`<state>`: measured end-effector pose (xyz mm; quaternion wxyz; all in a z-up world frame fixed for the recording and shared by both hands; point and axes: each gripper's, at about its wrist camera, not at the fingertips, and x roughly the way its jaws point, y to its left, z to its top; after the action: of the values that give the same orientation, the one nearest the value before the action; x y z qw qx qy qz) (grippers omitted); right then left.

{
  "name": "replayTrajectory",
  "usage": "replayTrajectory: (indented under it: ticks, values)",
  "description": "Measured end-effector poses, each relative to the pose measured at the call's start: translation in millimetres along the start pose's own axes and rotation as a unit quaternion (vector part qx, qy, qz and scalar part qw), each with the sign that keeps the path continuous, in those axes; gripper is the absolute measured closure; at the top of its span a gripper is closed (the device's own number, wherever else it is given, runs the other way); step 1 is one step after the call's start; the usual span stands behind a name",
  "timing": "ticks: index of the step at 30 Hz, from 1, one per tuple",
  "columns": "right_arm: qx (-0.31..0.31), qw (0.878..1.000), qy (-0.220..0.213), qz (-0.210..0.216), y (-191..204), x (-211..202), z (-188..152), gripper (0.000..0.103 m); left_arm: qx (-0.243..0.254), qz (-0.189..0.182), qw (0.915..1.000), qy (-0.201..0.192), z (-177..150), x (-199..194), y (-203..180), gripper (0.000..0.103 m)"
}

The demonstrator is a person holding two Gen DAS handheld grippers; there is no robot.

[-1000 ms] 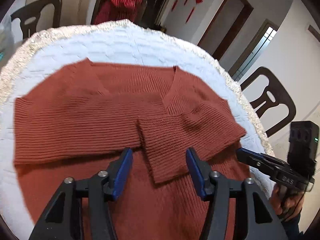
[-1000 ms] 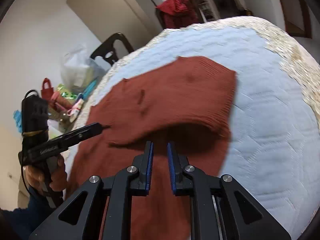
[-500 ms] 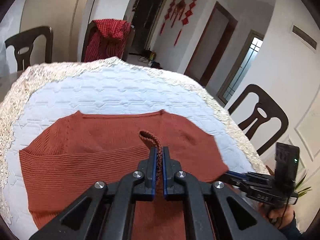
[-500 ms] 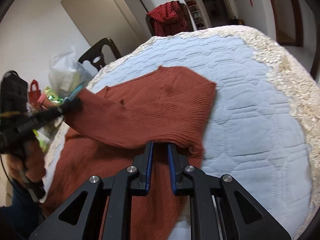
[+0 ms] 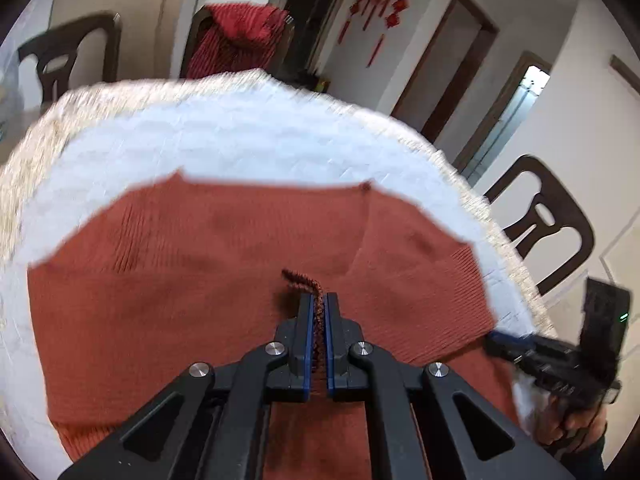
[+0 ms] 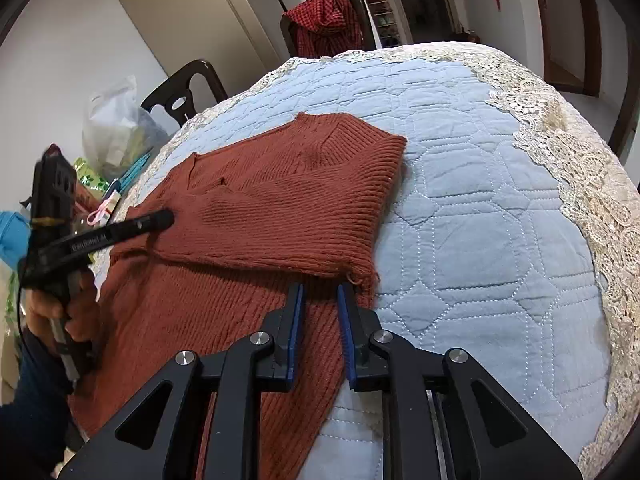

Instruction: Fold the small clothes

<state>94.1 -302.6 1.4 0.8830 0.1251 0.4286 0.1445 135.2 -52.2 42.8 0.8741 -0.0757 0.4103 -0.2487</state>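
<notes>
rust-red ribbed knit sweater lies spread on the round desk, which is covered by a pale blue quilted cloth with a cream lace border; its neckline points toward the far side and its hem toward the person. in the right wrist view one sleeve is laid across the chest, its cuff edge near the sweater's right side. the left gripper has its jaws together, clamped on a raised pinch of the knit that stands up between the blue pads near the middle of the garment. the right gripper sits low at the fold's near edge with its jaws apart and nothing between them, though the cloth lies just ahead of the tips. the step in hand looks like the sleeve fold: the sleeve seems placed, and the left side is gripped for settling or for a further fold. the next move probably calls for carrying the pinched fabric without dragging the layer beneath, then letting it go flat, while the right gripper takes a fresh hold at the hem or side. dark wooden chairs stand around, one draped with a red checked cloth.
</notes>
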Motion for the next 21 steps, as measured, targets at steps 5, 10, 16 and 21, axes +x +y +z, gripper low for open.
replayTrajectory:
  ticks: [5, 10, 16, 21]
  values:
    - [0.002, 1.000, 0.000, -0.001, -0.4, -1.3, -0.1, 0.084, 0.032, -0.031, 0.9970, -0.063, 15.4, -31.7, -18.9, 0.097]
    - [0.000, 1.000, 0.000, -0.002, 0.1, -3.4, -1.8, 0.084, -0.005, 0.024, 0.9997, 0.005, -3.1, 5.8, 19.5, 0.097]
    - [-0.004, 1.000, 0.000, 0.001, 2.2, -9.6, -2.4, 0.084, -0.018, 0.023, 0.9994, 0.018, -5.6, 3.5, 26.2, 0.064]
    - [-0.008, 1.000, -0.014, 0.008, 6.9, -19.2, -1.2, 0.084, 0.021, 0.048, 0.9974, 0.049, -3.3, 25.4, 10.6, 0.067]
